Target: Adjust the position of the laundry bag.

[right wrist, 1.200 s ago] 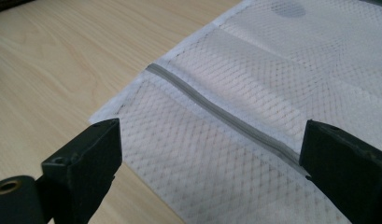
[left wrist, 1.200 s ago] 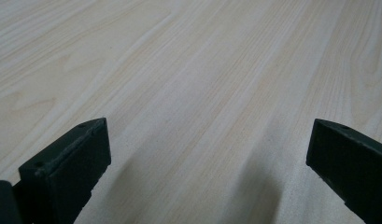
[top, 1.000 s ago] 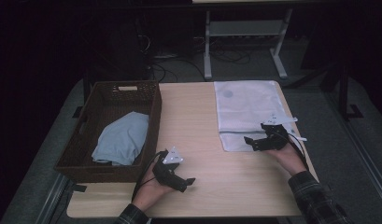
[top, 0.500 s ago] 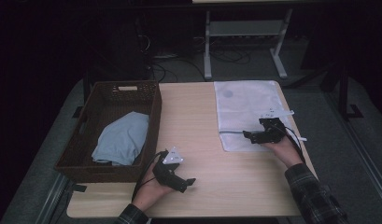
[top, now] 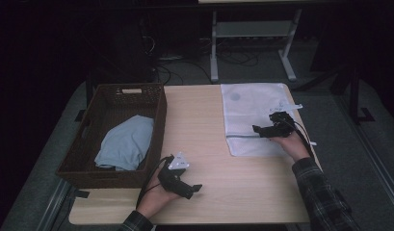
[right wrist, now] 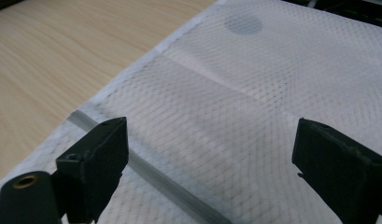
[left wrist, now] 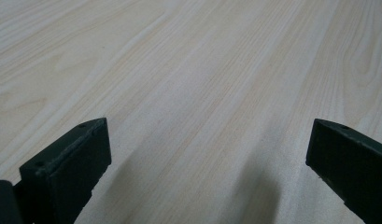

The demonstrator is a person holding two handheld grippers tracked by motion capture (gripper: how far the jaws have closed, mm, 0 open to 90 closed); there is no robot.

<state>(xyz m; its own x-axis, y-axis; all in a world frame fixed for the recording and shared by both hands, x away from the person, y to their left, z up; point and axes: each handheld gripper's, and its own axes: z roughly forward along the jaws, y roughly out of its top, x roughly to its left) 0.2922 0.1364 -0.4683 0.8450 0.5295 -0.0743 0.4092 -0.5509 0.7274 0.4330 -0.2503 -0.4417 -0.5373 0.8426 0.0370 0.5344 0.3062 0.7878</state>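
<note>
The black left gripper (top: 197,188) lies low at bottom centre, jaws wide apart; the black right gripper (top: 256,129), centre right, has been closing slightly, nothing clamped.

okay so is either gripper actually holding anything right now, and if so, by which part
Nothing is held. The right gripper hovers open over the white mesh bag, near its zipper. The left gripper is open over the bare table.
</note>
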